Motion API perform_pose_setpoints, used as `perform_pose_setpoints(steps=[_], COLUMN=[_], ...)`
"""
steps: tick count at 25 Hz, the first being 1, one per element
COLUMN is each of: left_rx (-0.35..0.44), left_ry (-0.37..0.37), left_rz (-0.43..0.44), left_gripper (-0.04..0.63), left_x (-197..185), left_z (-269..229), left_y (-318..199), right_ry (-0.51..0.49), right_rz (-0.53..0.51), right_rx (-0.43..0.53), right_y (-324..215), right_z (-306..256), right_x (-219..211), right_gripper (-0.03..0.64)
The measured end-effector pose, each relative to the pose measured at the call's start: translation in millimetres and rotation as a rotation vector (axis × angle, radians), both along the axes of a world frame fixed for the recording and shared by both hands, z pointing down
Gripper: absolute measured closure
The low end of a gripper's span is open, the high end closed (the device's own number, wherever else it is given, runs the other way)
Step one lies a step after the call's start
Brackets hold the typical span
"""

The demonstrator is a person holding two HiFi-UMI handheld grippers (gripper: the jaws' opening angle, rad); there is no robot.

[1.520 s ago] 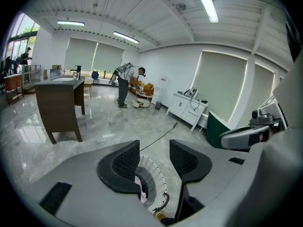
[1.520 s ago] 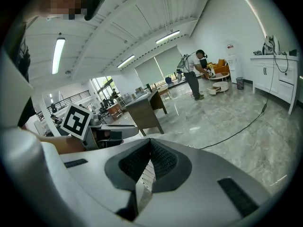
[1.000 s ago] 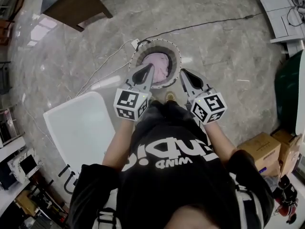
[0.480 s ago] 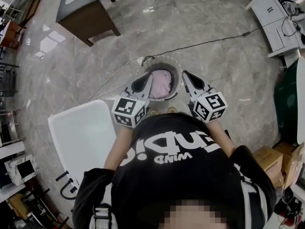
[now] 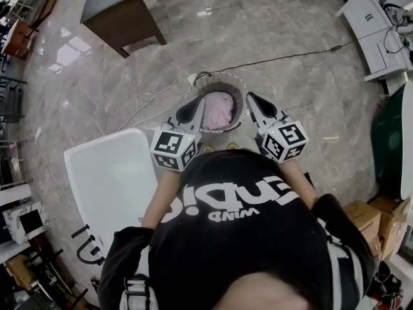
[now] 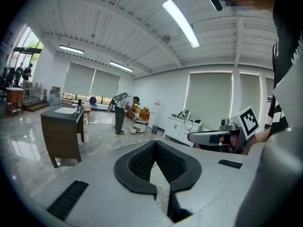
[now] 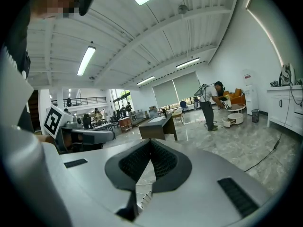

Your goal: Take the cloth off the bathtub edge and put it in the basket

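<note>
The pink cloth (image 5: 220, 108) lies bunched inside the round basket (image 5: 240, 89) on the marble floor, straight ahead of the person. My left gripper (image 5: 201, 103) hangs over the basket's left rim and my right gripper (image 5: 250, 97) over its right rim. Both are above the cloth and apart from it. In the left gripper view the left gripper (image 6: 154, 144) has its tips together with nothing between them. The right gripper view shows the right gripper (image 7: 150, 141) the same way. The white bathtub (image 5: 110, 179) stands at the lower left.
A dark wooden vanity (image 5: 122, 10) stands at the far left. A cable (image 5: 284, 58) runs across the floor to the basket. White cabinets (image 5: 381, 24) and cardboard boxes (image 5: 361, 215) line the right side. A person (image 6: 119, 117) stands far across the hall.
Both grippers have risen from the basket and the head view has pulled back, so the basket looks smaller. The cloth stays in the basket.
</note>
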State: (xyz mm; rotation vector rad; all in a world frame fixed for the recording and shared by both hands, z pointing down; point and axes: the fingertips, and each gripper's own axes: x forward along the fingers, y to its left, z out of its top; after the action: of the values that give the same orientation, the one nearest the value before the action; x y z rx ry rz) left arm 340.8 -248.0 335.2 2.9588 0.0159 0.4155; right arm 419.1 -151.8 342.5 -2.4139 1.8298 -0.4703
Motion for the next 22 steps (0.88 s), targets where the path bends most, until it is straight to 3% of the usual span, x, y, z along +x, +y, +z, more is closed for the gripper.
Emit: perform_pose_setpoints(steps=[22], left_rx=[-0.021], left_ry=[-0.023], left_rz=[0.008], left_gripper=[0.580], left_x=[-6], left_z=[9], left_y=[-9], right_ry=[-0.024], right_rz=[-0.014], right_rx=[-0.006], right_y=[-9], right_z=[7], right_x=[-13], right_gripper=[0.606])
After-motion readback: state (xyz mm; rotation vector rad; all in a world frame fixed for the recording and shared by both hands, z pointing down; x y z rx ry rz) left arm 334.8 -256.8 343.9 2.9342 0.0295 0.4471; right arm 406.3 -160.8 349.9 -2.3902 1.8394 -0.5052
